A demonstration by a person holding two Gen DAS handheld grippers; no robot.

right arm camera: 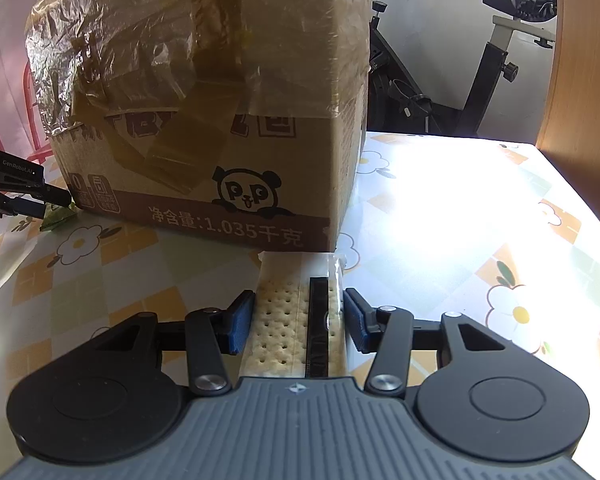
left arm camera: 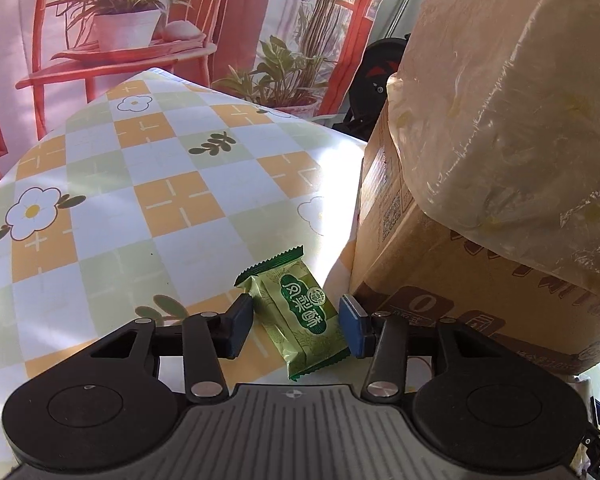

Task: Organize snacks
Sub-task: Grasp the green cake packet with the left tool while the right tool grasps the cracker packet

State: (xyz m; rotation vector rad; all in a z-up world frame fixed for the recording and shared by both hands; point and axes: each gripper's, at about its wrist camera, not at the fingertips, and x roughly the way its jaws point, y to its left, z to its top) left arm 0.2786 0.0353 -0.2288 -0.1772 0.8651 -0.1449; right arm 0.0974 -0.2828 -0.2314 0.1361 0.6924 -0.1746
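A green wrapped pastry lies on the checked tablecloth between the fingers of my left gripper. The jaws stand open around it, pads close to its sides but not pressing. A clear packet of crackers lies between the fingers of my right gripper, whose jaws are open with small gaps at each side. A cardboard box lined with a plastic bag stands just beyond both snacks; it also shows in the left wrist view. The left gripper shows at the far left of the right wrist view.
The box fills the right of the left wrist view and the middle of the right wrist view. An exercise bike stands behind the table. A wooden panel rises at the right. A printed backdrop with plants hangs behind the table.
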